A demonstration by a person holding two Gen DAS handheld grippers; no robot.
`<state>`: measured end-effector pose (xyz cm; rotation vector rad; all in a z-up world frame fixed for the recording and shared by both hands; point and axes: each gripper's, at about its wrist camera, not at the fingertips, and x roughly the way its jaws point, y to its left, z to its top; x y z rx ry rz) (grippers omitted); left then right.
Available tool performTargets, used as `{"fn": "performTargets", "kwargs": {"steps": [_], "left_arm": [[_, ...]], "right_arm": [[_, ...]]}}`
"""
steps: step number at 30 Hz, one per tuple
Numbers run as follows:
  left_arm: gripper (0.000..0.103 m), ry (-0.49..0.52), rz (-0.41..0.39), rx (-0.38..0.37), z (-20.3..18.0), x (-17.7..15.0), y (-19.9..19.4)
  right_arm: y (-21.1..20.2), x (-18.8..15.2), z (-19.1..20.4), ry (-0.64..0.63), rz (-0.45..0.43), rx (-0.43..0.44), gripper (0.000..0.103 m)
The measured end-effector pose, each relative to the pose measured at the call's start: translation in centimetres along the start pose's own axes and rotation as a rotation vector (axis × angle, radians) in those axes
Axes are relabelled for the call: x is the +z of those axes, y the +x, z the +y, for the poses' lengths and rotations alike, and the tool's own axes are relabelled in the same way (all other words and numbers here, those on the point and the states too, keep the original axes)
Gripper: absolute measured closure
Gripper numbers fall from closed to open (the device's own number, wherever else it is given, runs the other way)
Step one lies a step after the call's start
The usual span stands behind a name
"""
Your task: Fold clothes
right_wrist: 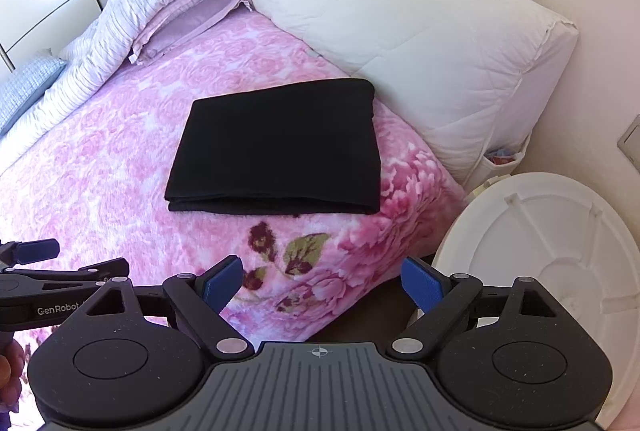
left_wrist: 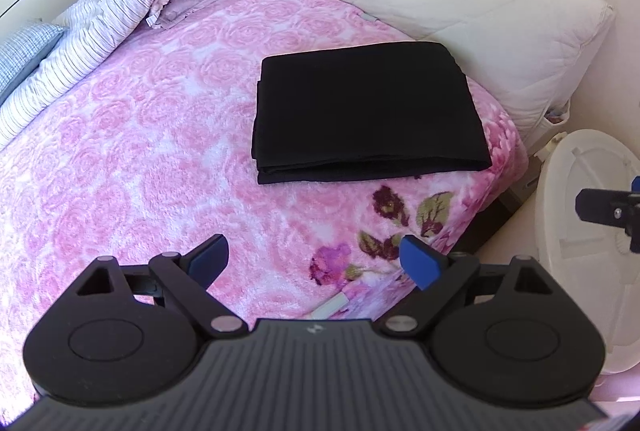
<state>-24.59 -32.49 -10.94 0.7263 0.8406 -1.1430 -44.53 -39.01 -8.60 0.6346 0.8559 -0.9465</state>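
Black garment (left_wrist: 370, 111): folded into flat rectangle, layered edges at near side, lying on pink blanket (left_wrist: 132, 151) beside white pillow (left_wrist: 460, 11). Fold appears complete; no other loose clothes in view. Left gripper (left_wrist: 314, 263) and right gripper (right_wrist: 322, 283): jaws wide apart, empty, well short of garment.

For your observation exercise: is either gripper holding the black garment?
No: the folded black garment lies alone on the pink blanket, apart from both open grippers.
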Motion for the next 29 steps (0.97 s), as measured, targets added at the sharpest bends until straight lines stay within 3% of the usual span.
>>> {"fn": "performTargets", "kwargs": {"steps": [29], "left_arm": [[0.012,-0.037,-0.027,-0.028,0.3,-0.7,-0.9]], "right_arm": [[0.0,-0.6,1.5,-0.041,0.005,0.015,0.014]]}}
